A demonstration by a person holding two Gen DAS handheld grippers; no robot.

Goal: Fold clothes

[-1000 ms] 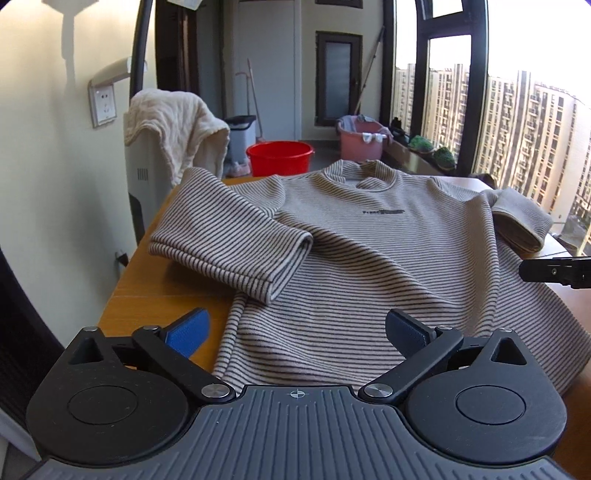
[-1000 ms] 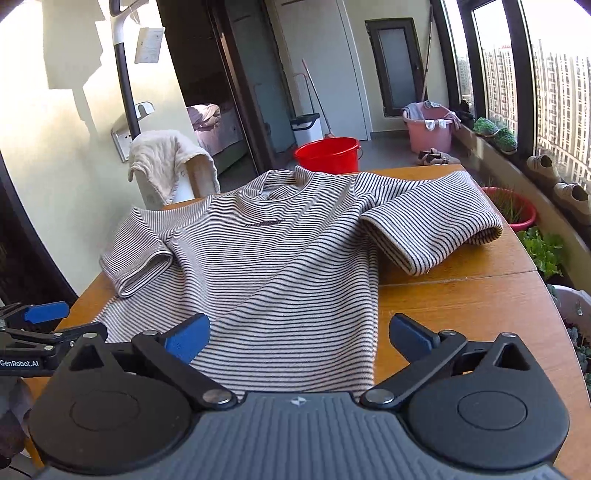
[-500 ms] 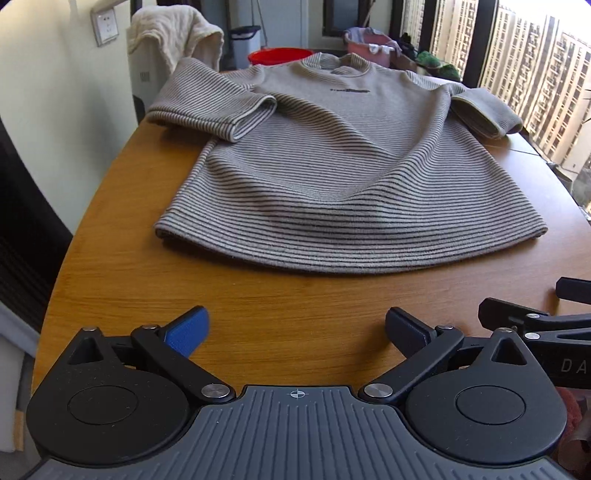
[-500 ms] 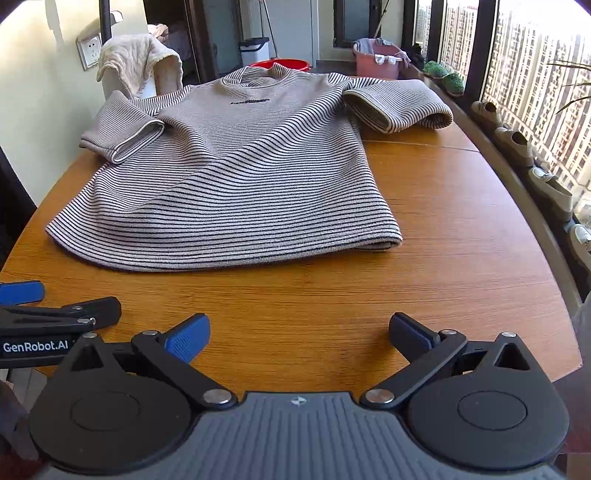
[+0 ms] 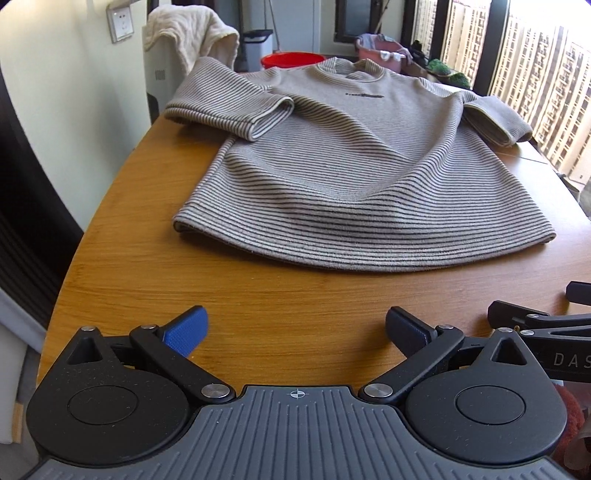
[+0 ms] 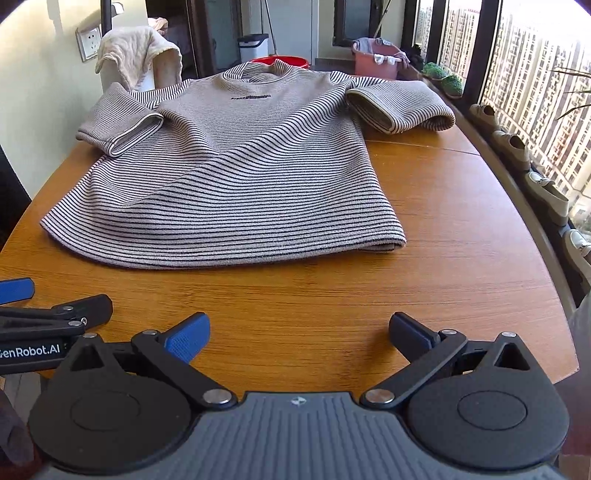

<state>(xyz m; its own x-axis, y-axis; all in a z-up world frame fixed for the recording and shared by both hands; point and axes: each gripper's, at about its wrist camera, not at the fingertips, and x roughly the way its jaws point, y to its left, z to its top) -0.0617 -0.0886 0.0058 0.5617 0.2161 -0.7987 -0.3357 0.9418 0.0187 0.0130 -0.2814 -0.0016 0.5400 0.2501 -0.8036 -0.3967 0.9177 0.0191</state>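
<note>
A beige sweater with thin dark stripes [image 5: 354, 158] [image 6: 236, 170] lies front up on the wooden table [image 5: 258, 306] [image 6: 443, 229], collar at the far end. Both sleeves are folded inward over its shoulders. My left gripper [image 5: 295, 330] hovers open over bare wood, short of the near hem, with nothing between its blue pads. Beside it my right gripper [image 6: 297, 332] is open too, equally far from the hem. Each gripper shows at the edge of the other's view.
A cream towel [image 5: 184, 33] hangs over a white appliance at the far left. Beyond the table stand a red bucket [image 5: 291, 61] and a pink basin [image 6: 376, 62]. Shoes [image 6: 513, 147] line the window sill on the right. The table edge curves away on both sides.
Both grippers have drawn back from over the sweater's lower part to the near table edge, and the whole hem now shows. Between half a second ago and now little has shifted.
</note>
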